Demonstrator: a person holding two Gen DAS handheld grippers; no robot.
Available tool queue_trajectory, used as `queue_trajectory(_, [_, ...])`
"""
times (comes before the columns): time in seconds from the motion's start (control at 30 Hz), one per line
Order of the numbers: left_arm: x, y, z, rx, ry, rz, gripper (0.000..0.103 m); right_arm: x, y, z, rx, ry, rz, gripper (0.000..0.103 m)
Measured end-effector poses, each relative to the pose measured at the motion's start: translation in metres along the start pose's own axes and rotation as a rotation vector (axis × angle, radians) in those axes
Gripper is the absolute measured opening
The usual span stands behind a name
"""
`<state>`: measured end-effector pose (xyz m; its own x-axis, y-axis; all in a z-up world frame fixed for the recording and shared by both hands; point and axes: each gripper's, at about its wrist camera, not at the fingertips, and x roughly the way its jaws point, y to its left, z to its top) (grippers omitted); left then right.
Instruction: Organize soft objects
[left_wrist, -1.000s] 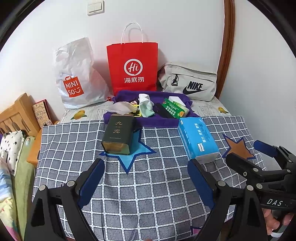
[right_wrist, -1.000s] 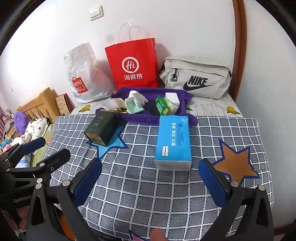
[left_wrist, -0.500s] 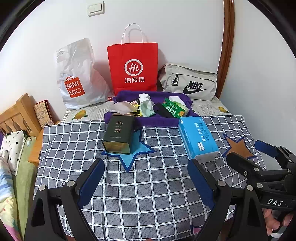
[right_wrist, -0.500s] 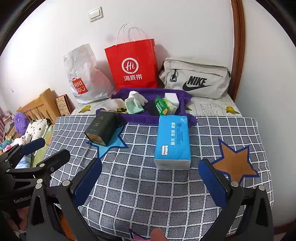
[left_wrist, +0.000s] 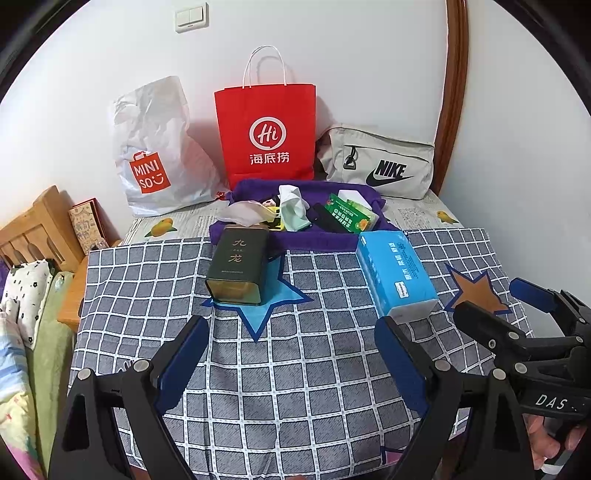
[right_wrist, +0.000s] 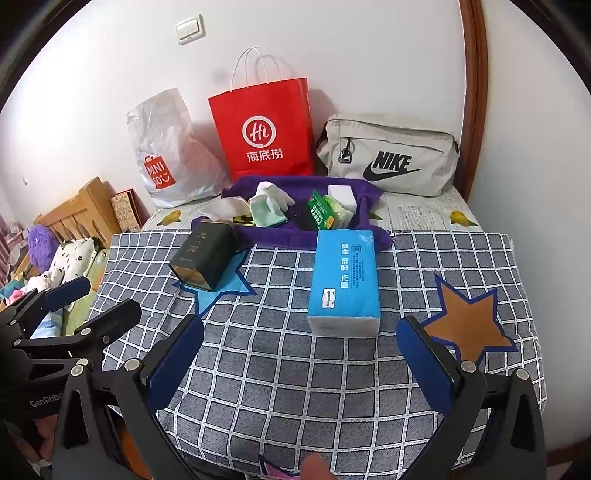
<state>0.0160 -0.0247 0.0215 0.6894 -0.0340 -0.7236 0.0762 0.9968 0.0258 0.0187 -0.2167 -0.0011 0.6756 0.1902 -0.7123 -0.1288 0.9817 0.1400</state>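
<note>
Blue-padded and empty, the right gripper (right_wrist: 299, 363) and left gripper (left_wrist: 291, 363) were held wide open, the blue tissue pack (right_wrist: 345, 280) lying lengthwise just ahead of the right one on the checked cloth (right_wrist: 258, 369), nearer than the purple towel (right_wrist: 295, 236) before bags at the white wall.

Blue tissue pack (right_wrist: 344, 280) — grey checked cloth (right_wrist: 295, 387)
</note>
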Motion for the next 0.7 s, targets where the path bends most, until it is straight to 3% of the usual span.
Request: queue_trajectory(0.7, [-0.0001, -0.0004, -0.0008, 0.004, 0.007, 0.006, 0.091, -0.0009, -0.0006, -0.0009, 0.000, -0.002, -0.003, 0.103])
